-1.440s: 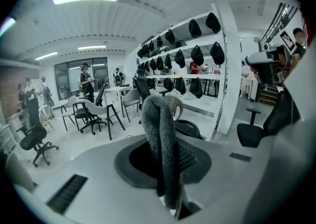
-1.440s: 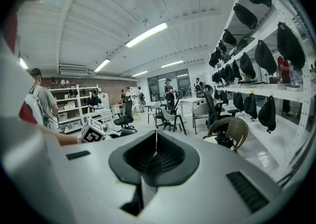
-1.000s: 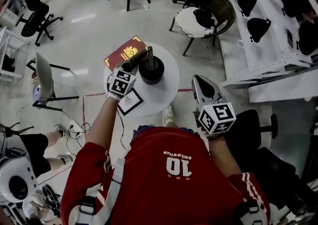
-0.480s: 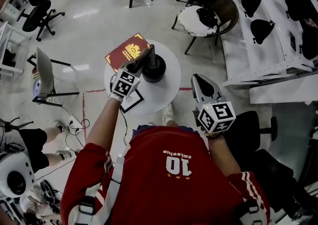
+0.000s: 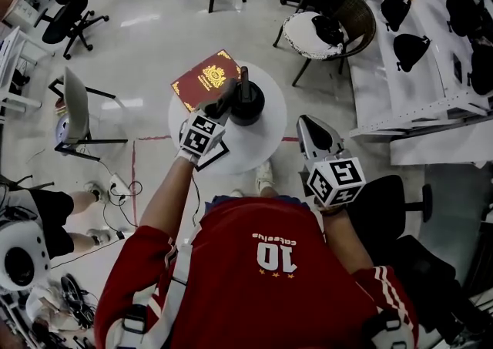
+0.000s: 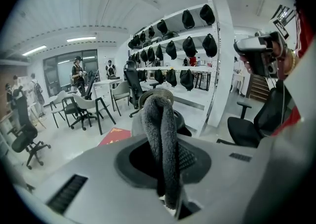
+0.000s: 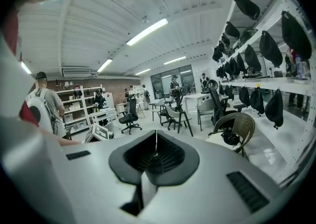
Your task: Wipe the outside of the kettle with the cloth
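Cloth, grey, fleecy and folded into a thick loop (image 6: 161,129), is seen pinched between the nearly closed jaws of the left gripper (image 6: 168,194), with its rounded end pushed out well beyond the jaw tips so that fabric, not plastic, can be brought against the work. The black, round-bodied kettle (image 5: 248,104) is set directly ahead of those jaws on a small round white table (image 5: 266,143), just past the cloth's end; the two appear to be touching at the kettle's near side, though contact cannot be confirmed. The kettle is stood upright on its base, its long axis vertical, and a slim dark part is pointed from its top away from the jaws; whether that is spout or handle cannot be told. The cloth's own length is run along the line of the jaws, toward the kettle. A dark red flat book with a gold emblem (image 5: 204,78) is laid to the left of the jaw tips. The right gripper (image 7: 156,155) is held off the table's edge, well clear of the kettle, its jaws brought fully together on nothing, judged to be parked while wiping is left to the other side.
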Action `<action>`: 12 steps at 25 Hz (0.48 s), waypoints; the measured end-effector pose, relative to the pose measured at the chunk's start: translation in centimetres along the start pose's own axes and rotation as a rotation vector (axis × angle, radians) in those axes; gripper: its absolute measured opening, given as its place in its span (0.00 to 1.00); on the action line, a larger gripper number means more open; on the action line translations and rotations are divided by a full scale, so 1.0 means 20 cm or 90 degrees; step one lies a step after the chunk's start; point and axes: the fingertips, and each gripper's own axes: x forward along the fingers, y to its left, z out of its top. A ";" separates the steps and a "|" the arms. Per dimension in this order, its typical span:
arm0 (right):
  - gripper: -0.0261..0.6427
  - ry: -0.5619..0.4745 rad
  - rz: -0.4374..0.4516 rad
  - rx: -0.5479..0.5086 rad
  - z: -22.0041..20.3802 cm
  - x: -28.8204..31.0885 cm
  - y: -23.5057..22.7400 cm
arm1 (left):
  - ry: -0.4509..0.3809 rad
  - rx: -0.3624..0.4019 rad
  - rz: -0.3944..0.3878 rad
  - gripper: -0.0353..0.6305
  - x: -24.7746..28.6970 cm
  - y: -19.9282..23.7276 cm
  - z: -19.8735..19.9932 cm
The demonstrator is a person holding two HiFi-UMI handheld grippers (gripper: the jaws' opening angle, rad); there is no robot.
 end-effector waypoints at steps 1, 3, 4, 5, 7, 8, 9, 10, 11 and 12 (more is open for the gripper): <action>0.06 0.000 0.001 -0.001 0.00 0.00 0.01 | 0.000 -0.001 -0.001 0.12 -0.01 -0.01 -0.01; 0.06 -0.001 0.004 -0.001 -0.01 -0.01 0.03 | 0.004 -0.002 -0.003 0.12 -0.02 -0.03 -0.02; 0.06 -0.002 0.006 -0.001 -0.01 -0.01 0.04 | 0.006 -0.001 -0.004 0.12 -0.02 -0.04 -0.03; 0.06 -0.003 0.007 -0.001 -0.01 -0.02 0.04 | 0.008 -0.001 -0.005 0.12 -0.03 -0.05 -0.04; 0.06 -0.003 0.009 -0.001 -0.01 -0.02 0.05 | 0.011 -0.002 -0.008 0.12 -0.05 -0.07 -0.05; 0.06 -0.003 0.008 -0.001 -0.01 -0.03 0.06 | 0.011 -0.001 -0.011 0.12 -0.05 -0.09 -0.05; 0.06 -0.003 0.008 0.000 -0.01 -0.03 0.06 | 0.011 0.000 -0.014 0.12 -0.06 -0.10 -0.06; 0.06 -0.004 0.008 0.001 -0.01 -0.04 0.06 | 0.011 0.002 -0.017 0.12 -0.07 -0.12 -0.06; 0.06 -0.006 0.008 0.002 -0.01 -0.04 0.07 | 0.012 0.004 -0.021 0.12 -0.07 -0.14 -0.06; 0.06 -0.008 0.008 0.003 -0.01 -0.05 0.07 | 0.013 0.007 -0.025 0.12 -0.08 -0.16 -0.06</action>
